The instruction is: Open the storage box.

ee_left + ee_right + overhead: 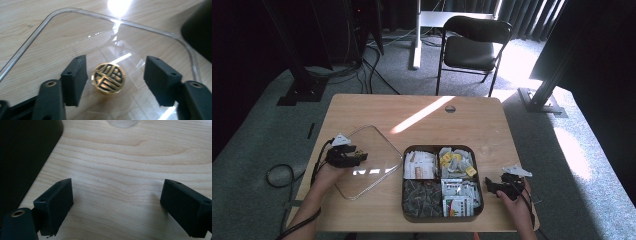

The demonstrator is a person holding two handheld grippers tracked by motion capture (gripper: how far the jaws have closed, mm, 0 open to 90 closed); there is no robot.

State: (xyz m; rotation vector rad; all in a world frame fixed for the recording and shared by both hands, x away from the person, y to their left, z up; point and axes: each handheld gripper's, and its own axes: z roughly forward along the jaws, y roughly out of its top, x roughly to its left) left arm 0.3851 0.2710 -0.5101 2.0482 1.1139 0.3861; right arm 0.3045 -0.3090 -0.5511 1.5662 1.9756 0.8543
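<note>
While my left tool (115, 80) stands open around the lid's gold knob (108, 78), neither pad touches it. My right tool (117, 205) gapes empty over the worktop (130, 170).

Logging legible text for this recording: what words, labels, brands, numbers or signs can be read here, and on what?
Round gold knob on the clear square lid: raised black line-and-dot emblem, no readable letters.
Packets in the dark four-compartment box, white, yellow-tagged and red-and-green printed: printing too small and blurred to read.
Nothing else bears text.
</note>
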